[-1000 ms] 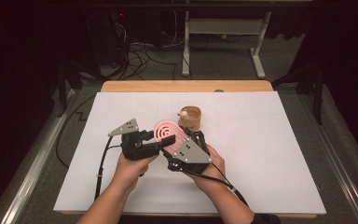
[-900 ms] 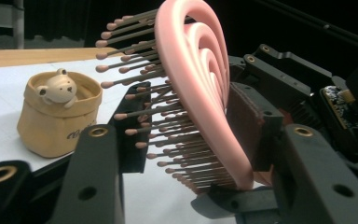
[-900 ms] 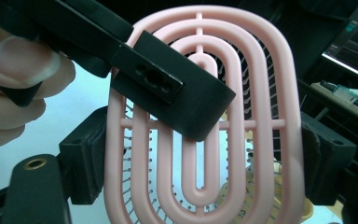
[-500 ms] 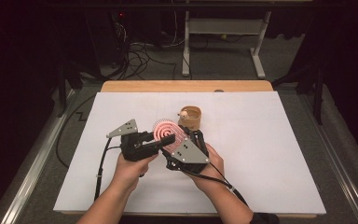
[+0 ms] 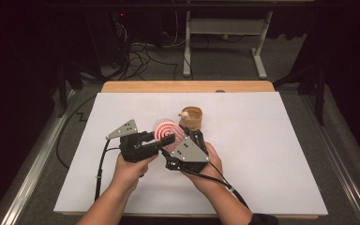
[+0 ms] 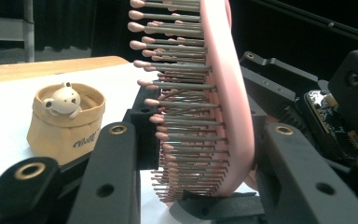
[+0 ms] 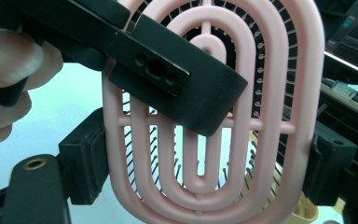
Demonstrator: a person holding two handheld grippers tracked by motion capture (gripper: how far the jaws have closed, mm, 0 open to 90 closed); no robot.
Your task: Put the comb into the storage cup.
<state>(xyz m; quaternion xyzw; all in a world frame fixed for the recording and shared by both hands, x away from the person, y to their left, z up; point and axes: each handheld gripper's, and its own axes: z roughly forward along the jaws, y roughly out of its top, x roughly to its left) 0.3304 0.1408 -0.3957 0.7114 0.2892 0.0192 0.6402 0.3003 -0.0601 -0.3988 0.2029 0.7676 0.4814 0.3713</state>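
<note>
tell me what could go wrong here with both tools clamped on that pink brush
1. The left tool squeezes the pink brush across its bristles; they might bend or let it slip.
2. The right tool grips the brush's edges too, so pulling apart could twist the open ribbed back.
3. The bear cup stands right behind the brush; a push forward could tip it.

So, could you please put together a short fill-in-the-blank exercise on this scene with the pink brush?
1. Both grippers hold the pink oval plastic hairbrush, whose back is moulded in concentric ____.
2. The left gripper grips the brush across its back and its ____.
3. The right gripper clamps the brush by its two long ____.
4. A small ____ figure peeks from the tan paper-bag-shaped cup.

Missing words: rings; bristles; edges; bear
</note>
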